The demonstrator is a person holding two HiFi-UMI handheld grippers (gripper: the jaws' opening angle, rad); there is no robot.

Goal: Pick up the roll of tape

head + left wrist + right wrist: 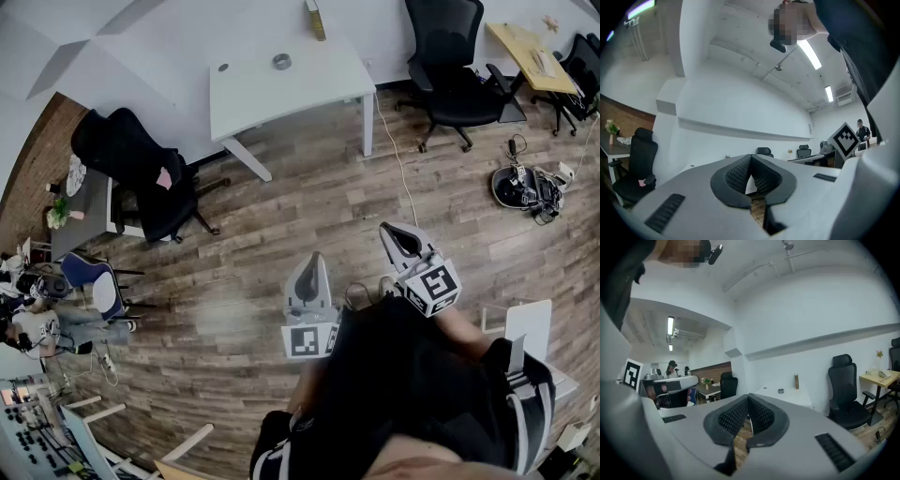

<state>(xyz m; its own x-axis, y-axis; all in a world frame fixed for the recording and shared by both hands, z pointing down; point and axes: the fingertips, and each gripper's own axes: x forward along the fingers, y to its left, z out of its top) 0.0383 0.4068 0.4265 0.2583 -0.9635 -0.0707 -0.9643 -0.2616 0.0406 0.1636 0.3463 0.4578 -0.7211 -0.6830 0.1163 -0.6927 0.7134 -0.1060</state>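
approach stage. left hand-held gripper (314, 261), right hand-held gripper (389, 231): clenched, empty. tape (281, 61) on desk (314, 89), well ahead; next: close in, open.

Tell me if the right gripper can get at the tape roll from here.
Probably not yet: the tape roll lies on the white table across open floor from the right gripper, whose jaws are shut.

The white table (309, 89) at upper centre bears a roll of tape (281, 61), a tall brownish container (316, 21) and a small dark object (223, 67).
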